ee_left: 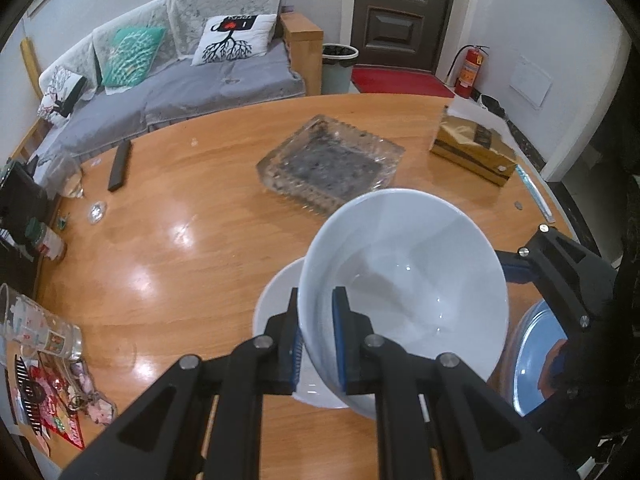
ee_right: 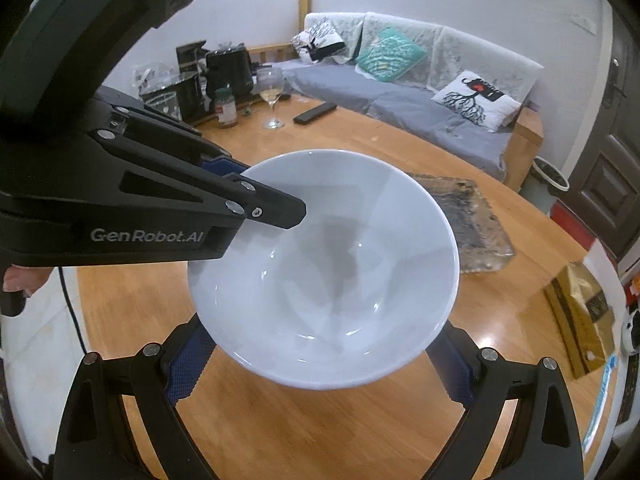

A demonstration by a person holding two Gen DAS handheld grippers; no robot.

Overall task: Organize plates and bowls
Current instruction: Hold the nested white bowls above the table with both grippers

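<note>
My left gripper (ee_left: 318, 336) is shut on the rim of a white bowl (ee_left: 404, 276), one finger inside and one outside, holding it tilted above the wooden table (ee_left: 180, 240). A second white dish (ee_left: 276, 304) lies under and left of it. A blue-grey plate (ee_left: 536, 360) lies at the right, partly behind my right gripper's fingers (ee_left: 560, 264). In the right wrist view the same bowl (ee_right: 324, 272) hangs in front of my right gripper (ee_right: 320, 364), which is open with its pads on either side below the bowl. The left gripper's finger (ee_right: 264, 210) reaches over the bowl's rim.
A glass ashtray (ee_left: 332, 164) sits mid-table, a brown tissue box (ee_left: 474, 148) at the right, a remote (ee_left: 120, 164), a wine glass (ee_right: 272, 96) and a jar (ee_right: 226, 108) at the far side. A tumbler (ee_left: 36, 328) lies at the left edge.
</note>
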